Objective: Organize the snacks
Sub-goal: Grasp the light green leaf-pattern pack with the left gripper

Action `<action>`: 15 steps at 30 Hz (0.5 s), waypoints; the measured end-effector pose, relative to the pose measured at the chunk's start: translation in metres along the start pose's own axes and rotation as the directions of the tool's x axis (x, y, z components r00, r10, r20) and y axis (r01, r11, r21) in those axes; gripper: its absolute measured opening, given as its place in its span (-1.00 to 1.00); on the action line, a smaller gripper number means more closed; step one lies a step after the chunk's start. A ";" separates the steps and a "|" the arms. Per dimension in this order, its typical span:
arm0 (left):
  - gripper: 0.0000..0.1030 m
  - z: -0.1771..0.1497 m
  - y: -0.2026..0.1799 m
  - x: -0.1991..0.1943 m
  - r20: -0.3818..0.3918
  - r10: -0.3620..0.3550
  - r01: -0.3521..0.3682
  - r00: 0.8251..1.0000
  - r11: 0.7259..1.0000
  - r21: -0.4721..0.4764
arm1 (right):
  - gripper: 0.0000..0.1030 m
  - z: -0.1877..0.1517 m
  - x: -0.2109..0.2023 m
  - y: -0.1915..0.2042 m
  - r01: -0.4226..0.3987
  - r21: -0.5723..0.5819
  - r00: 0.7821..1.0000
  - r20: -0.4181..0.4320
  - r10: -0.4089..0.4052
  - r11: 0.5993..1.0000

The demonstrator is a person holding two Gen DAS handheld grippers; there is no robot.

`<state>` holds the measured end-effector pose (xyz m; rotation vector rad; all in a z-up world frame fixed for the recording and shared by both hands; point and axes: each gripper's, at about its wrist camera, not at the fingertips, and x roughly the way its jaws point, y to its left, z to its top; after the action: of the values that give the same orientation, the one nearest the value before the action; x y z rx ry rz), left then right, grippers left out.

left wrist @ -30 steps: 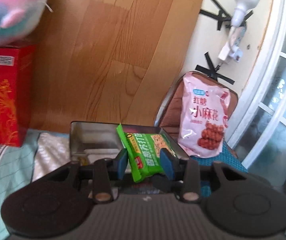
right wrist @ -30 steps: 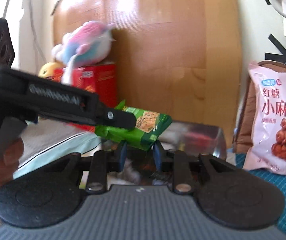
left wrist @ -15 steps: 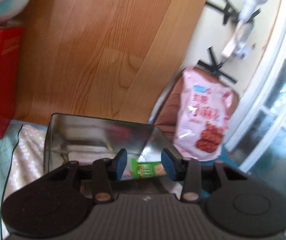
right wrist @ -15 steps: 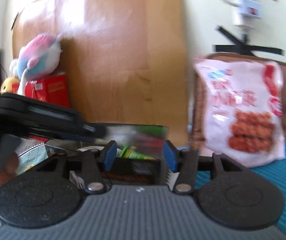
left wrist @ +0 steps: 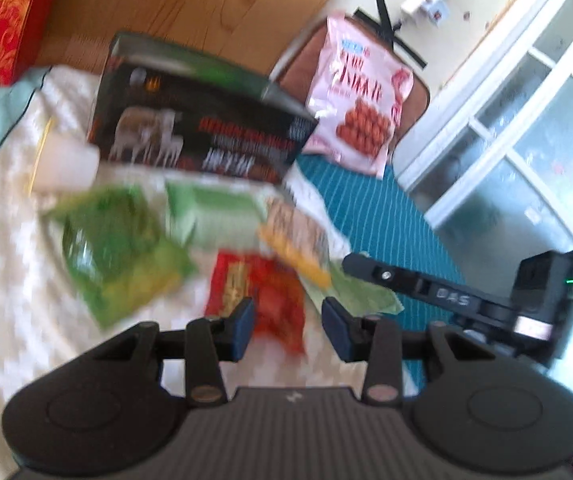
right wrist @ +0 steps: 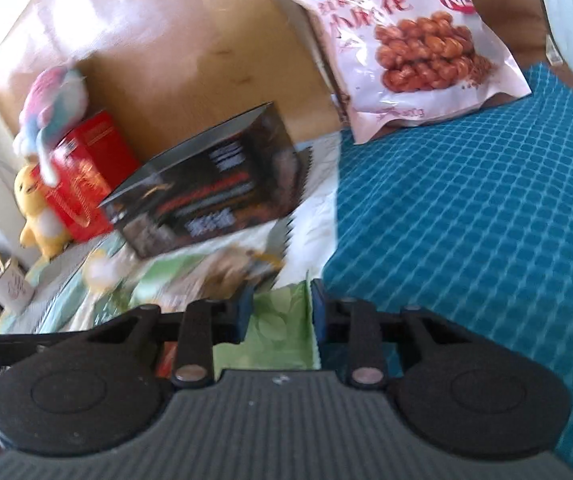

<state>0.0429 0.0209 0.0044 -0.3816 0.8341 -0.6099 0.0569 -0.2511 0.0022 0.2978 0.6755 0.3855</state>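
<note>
- The left hand-held gripper [left wrist: 286, 322], no longer gripping the green cracker packet, now hangs open above a red snack packet [left wrist: 260, 294].
- The right hand-held gripper [right wrist: 280, 310] now straddles a light green packet [right wrist: 280, 336].

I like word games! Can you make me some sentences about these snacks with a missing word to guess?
The big pink bag leans on a ____ cushion.
Between the left hand-held gripper's open fingers lies a ____ packet.
The plush toy sits on top of a ____ box.
The right hand-held gripper has its fingers either side of a light ____ packet.

Missing words: brown, red, red, green
</note>
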 end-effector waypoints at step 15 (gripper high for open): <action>-0.27 -0.043 0.061 -0.092 0.112 0.079 -0.056 0.991 0.979 -0.196 | 0.30 -0.050 -0.015 0.098 -0.258 -0.257 0.966 -0.086 0.244 0.931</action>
<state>-0.0173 0.1224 -0.0029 -0.5577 0.7902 -0.4395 -0.0108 -0.1632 0.0117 0.1173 0.6296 0.7250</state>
